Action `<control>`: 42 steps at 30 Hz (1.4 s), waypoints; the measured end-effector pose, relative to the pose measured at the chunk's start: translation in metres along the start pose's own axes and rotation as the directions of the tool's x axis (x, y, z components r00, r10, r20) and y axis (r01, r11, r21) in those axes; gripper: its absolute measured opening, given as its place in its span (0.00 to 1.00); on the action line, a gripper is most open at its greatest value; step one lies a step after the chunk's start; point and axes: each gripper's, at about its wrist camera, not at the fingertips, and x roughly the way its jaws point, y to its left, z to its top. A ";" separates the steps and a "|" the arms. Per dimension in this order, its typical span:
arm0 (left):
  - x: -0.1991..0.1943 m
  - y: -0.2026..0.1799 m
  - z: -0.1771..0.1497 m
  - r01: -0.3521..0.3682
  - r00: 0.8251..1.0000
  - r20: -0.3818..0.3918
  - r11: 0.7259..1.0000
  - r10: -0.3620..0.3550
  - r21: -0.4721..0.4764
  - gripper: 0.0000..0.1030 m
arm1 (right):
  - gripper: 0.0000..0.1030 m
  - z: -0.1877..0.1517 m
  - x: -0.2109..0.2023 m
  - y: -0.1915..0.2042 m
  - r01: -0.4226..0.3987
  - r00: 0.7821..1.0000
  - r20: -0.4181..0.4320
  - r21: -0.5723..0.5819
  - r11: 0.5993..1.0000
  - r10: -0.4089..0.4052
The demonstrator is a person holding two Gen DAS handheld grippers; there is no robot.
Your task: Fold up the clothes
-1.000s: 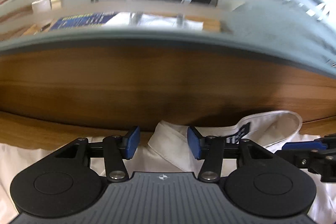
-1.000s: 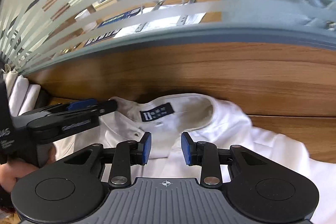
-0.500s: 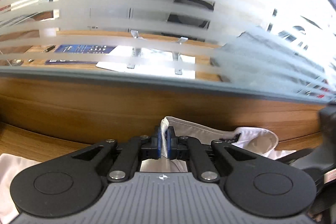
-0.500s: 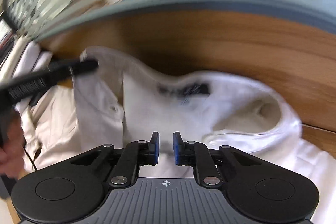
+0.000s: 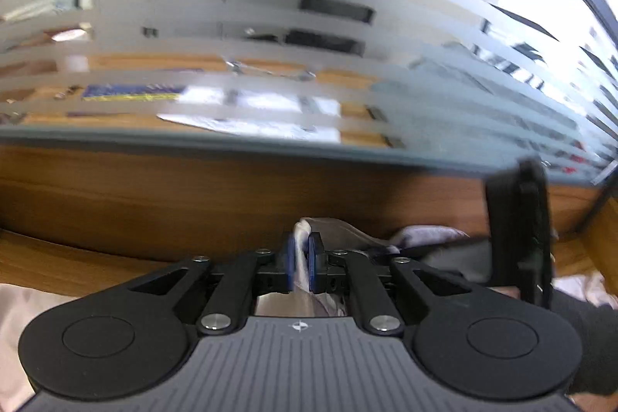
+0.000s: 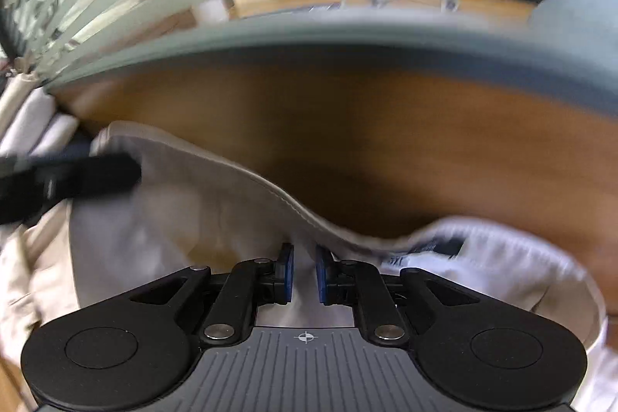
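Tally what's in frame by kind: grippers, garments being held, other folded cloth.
Grippers: 2, left gripper and right gripper, each pinching fabric.
Held garments: 1, white shirt.
Other cloth: 1 pale stack at the far left, blurred, pieces uncountable.
Total: 4

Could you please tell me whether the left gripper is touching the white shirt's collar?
Touching. In the left wrist view, the left gripper has its blue-padded fingers closed on the white cotton shirt's collar, no gap showing.
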 end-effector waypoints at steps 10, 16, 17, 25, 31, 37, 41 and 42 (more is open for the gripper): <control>-0.024 0.036 -0.022 -0.070 0.998 -0.005 0.996 0.070 0.052 0.51 | 0.15 -0.017 -0.044 -0.004 0.013 0.999 -0.046 -0.007 1.000 -0.013; -0.011 0.093 -0.034 -0.212 0.975 -0.050 0.975 0.216 0.068 0.51 | 0.16 -0.004 -0.064 -0.001 -0.039 0.999 -0.038 0.021 0.999 0.039; -0.008 0.100 -0.035 -0.232 0.970 -0.055 0.970 0.236 0.075 0.51 | 0.17 -0.001 -0.064 0.001 -0.050 0.998 -0.036 0.020 0.999 0.050; 0.024 0.135 -0.043 -0.212 0.966 -0.123 0.968 0.229 0.136 0.56 | 0.31 0.023 -0.053 0.017 -0.125 0.992 -0.022 0.047 0.991 0.126; 0.050 0.139 -0.055 -0.136 0.969 -0.179 0.971 0.172 0.197 0.56 | 0.37 0.037 -0.032 0.037 -0.174 0.984 -0.030 0.064 0.983 0.176; 0.056 0.143 -0.065 -0.149 0.970 -0.163 0.971 0.180 0.185 0.02 | 0.31 0.040 -0.002 0.049 -0.174 0.981 -0.081 0.013 0.985 0.174; 0.043 0.145 -0.067 -0.290 0.951 -0.055 0.939 0.305 0.184 0.01 | 0.09 0.036 -0.004 0.044 -0.160 0.984 -0.084 0.006 0.987 0.160; 0.038 0.146 -0.067 -0.315 0.945 -0.035 0.933 0.326 0.173 0.01 | 0.09 0.036 -0.008 0.042 -0.148 0.986 -0.073 0.012 0.989 0.149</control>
